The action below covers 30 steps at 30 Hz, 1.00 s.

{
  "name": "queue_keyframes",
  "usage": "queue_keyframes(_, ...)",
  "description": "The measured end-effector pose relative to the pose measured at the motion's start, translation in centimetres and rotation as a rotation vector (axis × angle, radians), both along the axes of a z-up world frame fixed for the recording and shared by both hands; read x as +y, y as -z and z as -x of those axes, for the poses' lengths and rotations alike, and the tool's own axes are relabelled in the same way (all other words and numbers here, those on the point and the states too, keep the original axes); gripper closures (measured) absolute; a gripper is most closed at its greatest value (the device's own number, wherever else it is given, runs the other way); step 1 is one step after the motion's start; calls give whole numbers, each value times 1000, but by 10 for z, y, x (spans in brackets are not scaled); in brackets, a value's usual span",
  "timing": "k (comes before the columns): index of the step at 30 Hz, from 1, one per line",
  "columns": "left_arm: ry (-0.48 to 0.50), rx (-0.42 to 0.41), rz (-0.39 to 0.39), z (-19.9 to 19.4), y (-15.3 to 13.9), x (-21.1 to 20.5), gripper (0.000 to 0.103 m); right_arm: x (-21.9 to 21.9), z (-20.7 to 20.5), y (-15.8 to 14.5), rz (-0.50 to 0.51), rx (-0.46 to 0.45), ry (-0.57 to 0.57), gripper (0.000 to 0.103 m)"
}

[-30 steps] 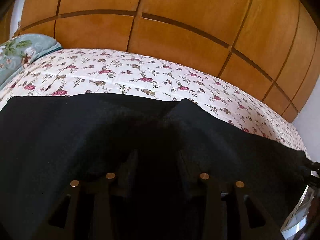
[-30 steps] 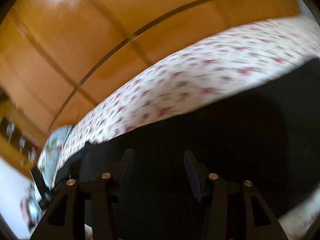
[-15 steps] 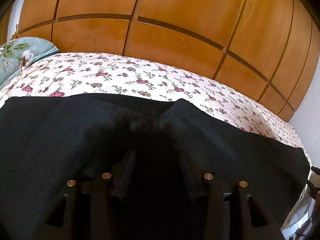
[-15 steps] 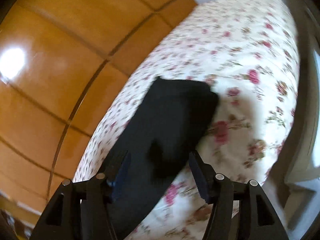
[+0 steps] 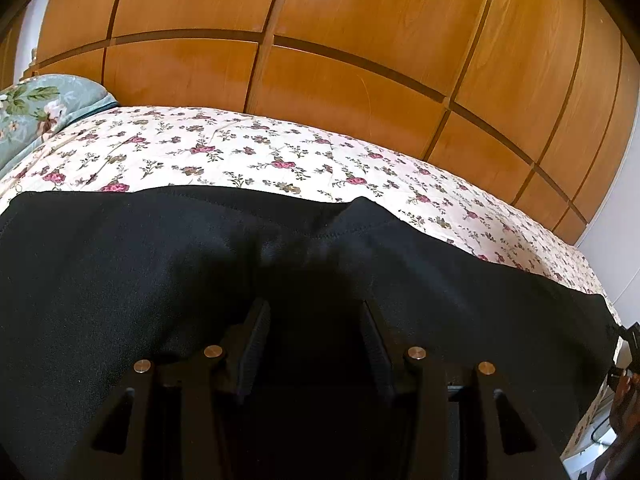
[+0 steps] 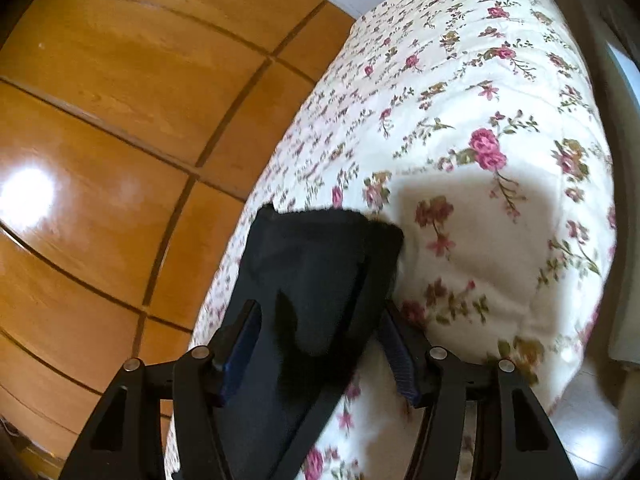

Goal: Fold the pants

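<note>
Left wrist view: black pants (image 5: pixel 160 280) lie spread flat across the lower half of the frame, running from nine o'clock to three o'clock over a floral bedspread (image 5: pixel 240 152). A small fold of the fabric peaks at about one o'clock from the left gripper (image 5: pixel 314 310), whose jaws stand apart over the cloth with nothing pinched between them. At ten o'clock a pale green floral pillow (image 5: pixel 36 112) rests on the bedspread, and a wooden panelled wardrobe (image 5: pixel 340 40) fills the frame from eleven to two o'clock behind the bed.

Right wrist view: one end of the pants (image 6: pixel 316 272) lies on the bedspread (image 6: pixel 480 140) near the bed's edge, its hem toward twelve o'clock. The right gripper (image 6: pixel 320 316) has its jaws released and spread to either side of this end, the fabric passing between them without being clamped. The wardrobe (image 6: pixel 120 120) takes up the side from nine to eleven o'clock, and a strip of pale floor (image 6: pixel 584 412) shows at four o'clock
</note>
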<state>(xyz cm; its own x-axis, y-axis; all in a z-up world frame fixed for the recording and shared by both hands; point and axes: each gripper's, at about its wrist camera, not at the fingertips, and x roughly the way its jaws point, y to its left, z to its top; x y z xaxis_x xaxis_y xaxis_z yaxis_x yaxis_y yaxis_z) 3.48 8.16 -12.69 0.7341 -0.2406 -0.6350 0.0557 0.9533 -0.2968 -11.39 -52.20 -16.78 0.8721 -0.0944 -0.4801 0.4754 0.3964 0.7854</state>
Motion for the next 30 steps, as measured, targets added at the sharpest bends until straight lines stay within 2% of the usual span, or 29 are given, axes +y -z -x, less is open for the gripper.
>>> queue_keyframes(2,1,-1,-5,0,0,-1,56,-5,-7,-3,18,48,-12,62)
queue_keyframes(3,1,-2,-5,0,0,-1,56,-4,-12,-4,13,51,-29,76)
queue_keyframes(6,2,-5,3,1,0,1,56,-2,-14,-15,-6,19,-47,81)
queue_keyframes(11,9,-5,21,0,0,2,54,15,-16,-58,56,-11,-98,82)
queue_keyframes(13,22,5,27,-3,-1,2,50,28,-20,-78,104,2,-123,82)
queue_keyframes(16,26,46,35,-8,-5,3,49,53,-28,-109,197,13,-166,83)
queue_keyframes(18,-8,56,42,-7,-13,8,49,76,-32,-128,265,6,-209,83)
queue_keyframes(22,-98,-7,-6,4,-26,22,49,119,-44,-159,380,-50,-308,83)
queue_keyframes(24,-117,7,-41,4,-24,27,49,140,-47,-172,425,-88,-361,83)
queue_keyframes(28,-111,21,-33,9,-9,35,49,183,-54,-189,486,-146,-468,83)
queue_keyframes(30,-95,-1,-69,13,-5,30,49,207,-57,-193,516,-169,-526,83)
